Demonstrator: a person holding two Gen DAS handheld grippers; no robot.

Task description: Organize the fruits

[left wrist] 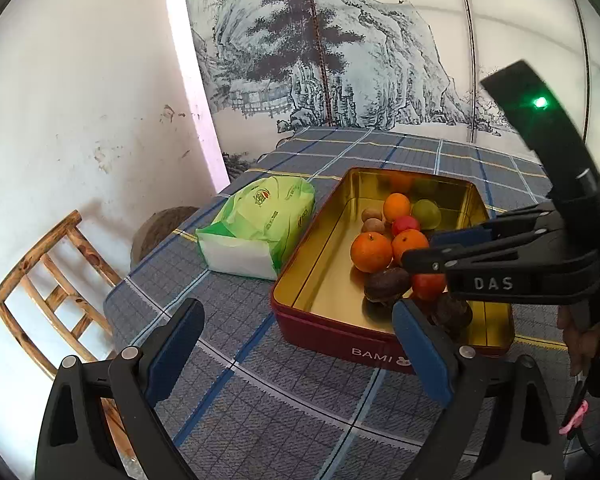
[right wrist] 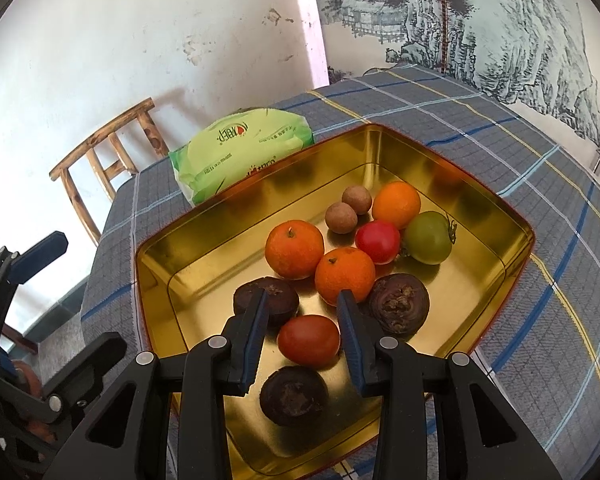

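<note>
A red tin with a gold inside (left wrist: 324, 240) (right wrist: 172, 264) holds the fruit: three oranges (right wrist: 294, 249), two red tomatoes, a green tomato (right wrist: 427, 237), two small brown round fruits (right wrist: 341, 218) and three dark purple fruits (right wrist: 398, 303). My right gripper (right wrist: 304, 303) is open over the tin, its fingers either side of a red tomato (right wrist: 309, 341) without touching it. It also shows in the left wrist view (left wrist: 424, 249) above the fruit. My left gripper (left wrist: 300, 324) is open and empty, over the cloth in front of the tin.
A green pack of tissues (left wrist: 256, 228) (right wrist: 240, 152) lies left of the tin on the blue checked tablecloth (left wrist: 236, 364). A wooden chair (left wrist: 48, 280) stands at the table's left edge by the white wall. A painted wall panel is behind the table.
</note>
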